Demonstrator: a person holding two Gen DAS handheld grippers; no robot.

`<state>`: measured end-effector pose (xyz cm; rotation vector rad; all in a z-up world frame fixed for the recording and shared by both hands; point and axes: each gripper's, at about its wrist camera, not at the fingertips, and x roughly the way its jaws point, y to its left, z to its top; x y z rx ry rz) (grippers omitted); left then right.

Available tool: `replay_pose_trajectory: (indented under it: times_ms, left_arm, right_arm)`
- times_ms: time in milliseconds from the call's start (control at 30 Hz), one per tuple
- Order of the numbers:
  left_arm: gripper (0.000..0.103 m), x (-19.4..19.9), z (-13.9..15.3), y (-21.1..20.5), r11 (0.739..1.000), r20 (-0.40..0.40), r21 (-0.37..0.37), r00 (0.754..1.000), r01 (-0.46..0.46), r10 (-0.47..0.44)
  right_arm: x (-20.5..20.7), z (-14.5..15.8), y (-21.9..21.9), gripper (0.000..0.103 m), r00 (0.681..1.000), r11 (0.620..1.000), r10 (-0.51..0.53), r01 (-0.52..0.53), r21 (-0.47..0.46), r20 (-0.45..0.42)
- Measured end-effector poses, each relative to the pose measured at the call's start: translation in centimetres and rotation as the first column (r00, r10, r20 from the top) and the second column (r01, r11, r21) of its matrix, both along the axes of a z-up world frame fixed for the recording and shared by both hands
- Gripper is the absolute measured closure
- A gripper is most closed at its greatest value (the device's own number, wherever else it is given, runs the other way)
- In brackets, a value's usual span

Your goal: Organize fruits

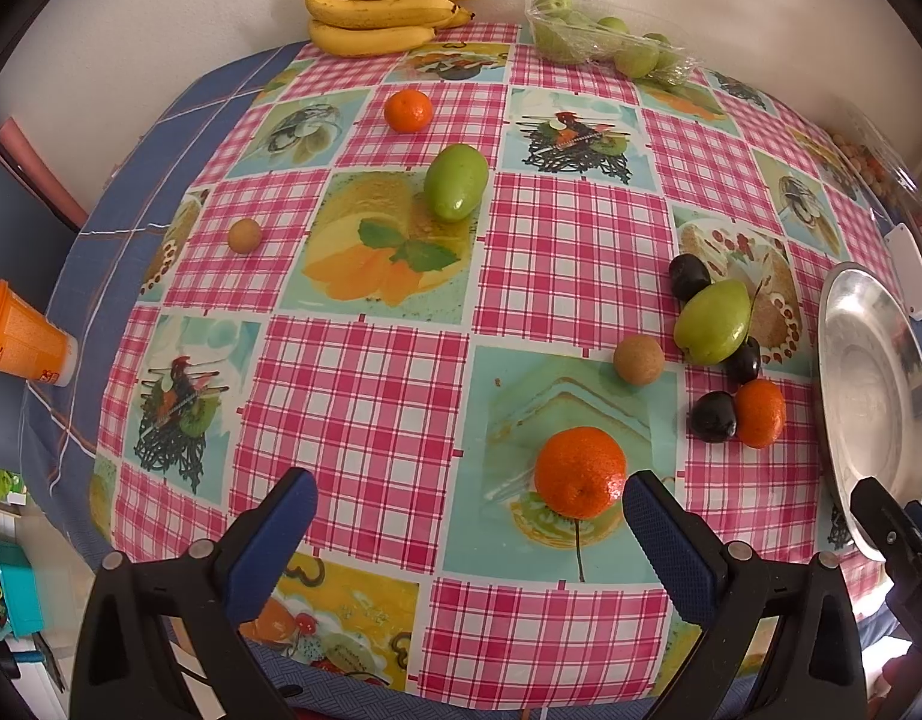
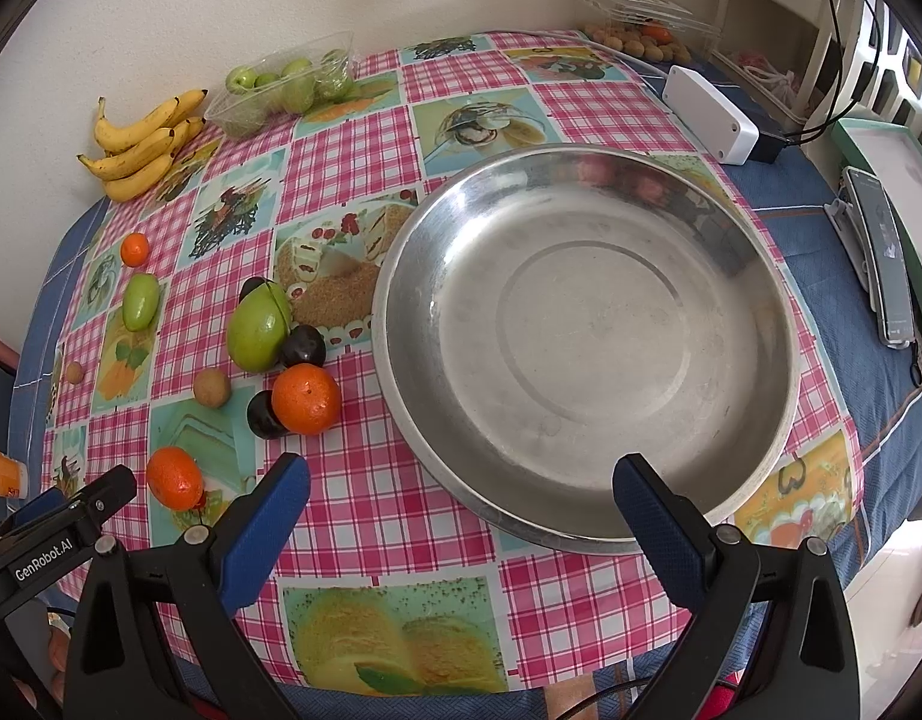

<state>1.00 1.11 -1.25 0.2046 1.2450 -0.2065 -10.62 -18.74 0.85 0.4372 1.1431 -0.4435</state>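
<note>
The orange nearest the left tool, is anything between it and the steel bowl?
Mostly clear. The nearest orange sits by the open left tool; bare cloth leads to the steel bowl. A second orange and dark plum lie just beside that path.

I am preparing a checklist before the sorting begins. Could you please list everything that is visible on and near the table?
bananas: one bunch, yellow, far edge by the wall
green fruits in clear tray: several, far edge, right of the bananas
tangerines: three, orange; one near the left gripper, one beside the plate, one far
large green fruits: two; one mid-table, one in the cluster
dark plums: three, in the cluster
small brown fruits: two, tan
metal plate: one, silver, nothing in it
white box: one, behind the plate
orange cup: one, left edge
phone: one, right edge
left gripper: open
right gripper: open
</note>
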Motion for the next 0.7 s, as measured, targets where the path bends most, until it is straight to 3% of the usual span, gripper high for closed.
replay_pose_trajectory:
  times_ms: [300,467,700]
  left_arm:
    - [0.000,0.3,0.2,-0.2,0.998,-0.004,-0.057,1.000,0.013,-0.013]
    - [0.000,0.6,0.3,-0.1,0.995,0.012,-0.097,1.000,0.013,-0.012]
    - [0.000,0.6,0.2,-0.2,0.992,0.041,-0.123,0.999,-0.028,0.034]
  right_arm:
    - [1.0,-0.2,0.4,0.002,0.998,0.997,0.052,-0.055,0.061,0.047]
    - [1.7,0.7,0.6,0.002,0.991,0.995,0.058,-0.067,0.074,0.117]
    - [2.9,1.0,0.9,0.002,0.981,0.986,0.072,-0.097,0.133,0.178]
